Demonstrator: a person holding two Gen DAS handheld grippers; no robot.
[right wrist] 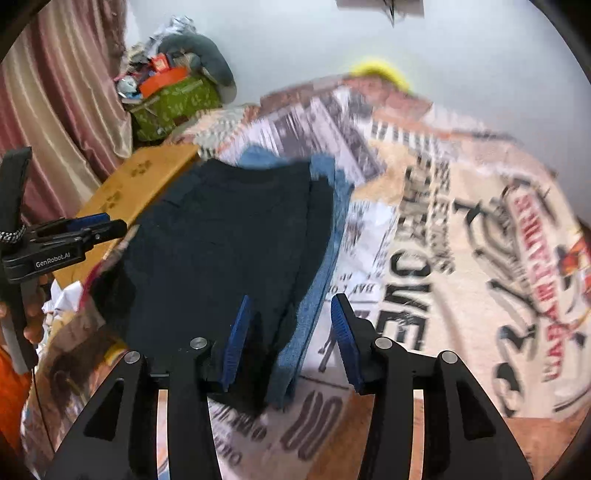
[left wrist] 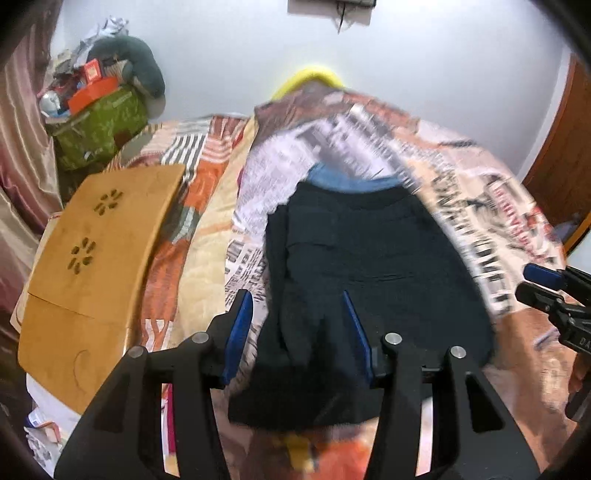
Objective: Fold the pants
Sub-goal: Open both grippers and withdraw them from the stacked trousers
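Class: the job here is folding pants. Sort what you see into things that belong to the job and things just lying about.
Belong to the job:
dark pants
left gripper
right gripper

Just lying about:
wooden lap tray
green box
blue garment
yellow item

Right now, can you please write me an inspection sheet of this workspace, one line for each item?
Surface: bed cover with newspaper-style print, blurred in both views.
Job's things: dark pants lie folded on the cover; a blue garment shows under their far and right edges.
Clutter: wooden lap tray on the bed left of the pants; green box heaped with items in the corner.
Grippers: left tool open, pants edge between its jaws, pads not pressing; right tool open over the garments' right edge.
Cables: a dark cord hangs from a wall fixture.
Surroundings: pale wall, curtain at left, wooden door at right.
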